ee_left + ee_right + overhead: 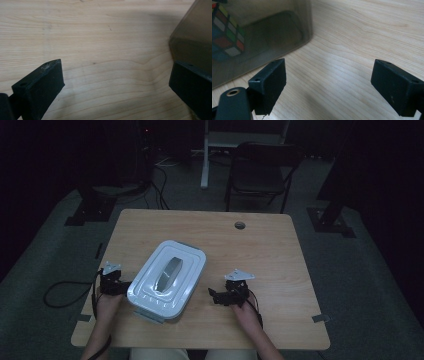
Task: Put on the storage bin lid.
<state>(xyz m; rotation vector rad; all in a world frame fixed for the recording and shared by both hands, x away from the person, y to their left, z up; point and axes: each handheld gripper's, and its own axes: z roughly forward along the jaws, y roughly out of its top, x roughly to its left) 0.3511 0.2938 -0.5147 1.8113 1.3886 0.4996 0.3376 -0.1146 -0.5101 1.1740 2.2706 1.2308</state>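
Note:
A white-lidded storage box (167,280) with a grey handle sits slanted on the wooden table (260,255), left of centre. My left gripper (120,287) rests at the box's left side, open, its jaws wide apart over bare wood (116,82); the box's smoky wall (195,37) stands just beyond its right jaw. My right gripper (216,296) lies on the table to the right of the box, open and empty (329,85). Through the box's translucent wall (274,32), in the right gripper view, a colourful puzzle cube (227,35) shows inside.
A round cable hole (240,225) sits near the table's far edge. Behind the table stand a dark folding chair (265,170) and a white desk leg (205,160). A black cable (60,295) loops on the floor at left. The room is dim.

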